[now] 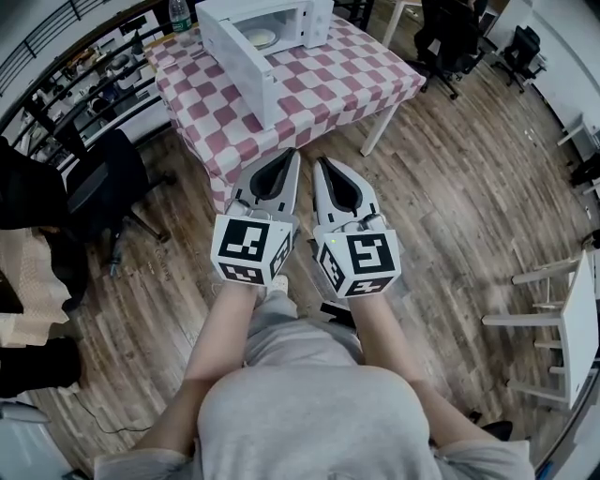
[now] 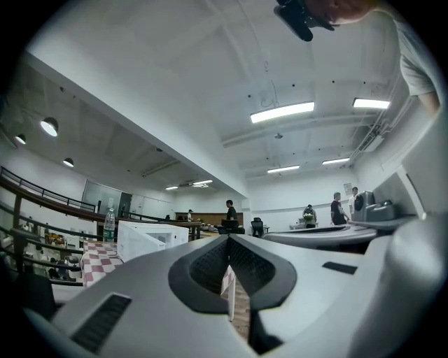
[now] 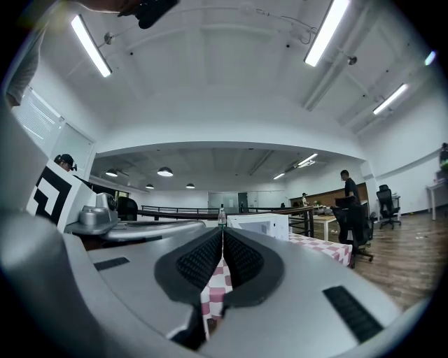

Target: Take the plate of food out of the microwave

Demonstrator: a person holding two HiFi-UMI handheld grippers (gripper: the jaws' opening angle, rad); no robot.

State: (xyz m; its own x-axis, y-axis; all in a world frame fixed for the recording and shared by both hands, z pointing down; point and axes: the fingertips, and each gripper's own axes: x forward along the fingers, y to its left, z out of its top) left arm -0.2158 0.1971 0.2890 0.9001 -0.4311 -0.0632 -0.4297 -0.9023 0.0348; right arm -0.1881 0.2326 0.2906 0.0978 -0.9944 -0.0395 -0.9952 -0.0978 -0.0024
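The plate (image 1: 260, 37) sat inside the microwave (image 1: 314, 23), on the floor of its cooking space, with a pale heap of food on it. The head view was too small to tell what the food was. The microwave door (image 1: 239, 70) stood swung wide open towards the person, so the inside was open to reach. The microwave rested on a worktop (image 1: 328, 84) covered in a red-and-white checked cloth, and a water bottle (image 1: 181, 14) stood upright just behind it at the far corner.

Both grippers were well apart from the worktop, held level and side by side over the wooden floor (image 1: 450, 206) in front of the person. The left gripper (image 1: 292, 153) had its jaws together with nothing between them, and the right gripper (image 1: 319, 160) was likewise closed and empty. Each gripper's own view looked along its jaws toward the microwave in the distance.

The step in hand looked like the approach, with no grasp begun. The next move would call for closing the gap to the worktop, spreading the jaws, and reaching past the open door to take the plate by its rim, keeping it level so the food stayed on.
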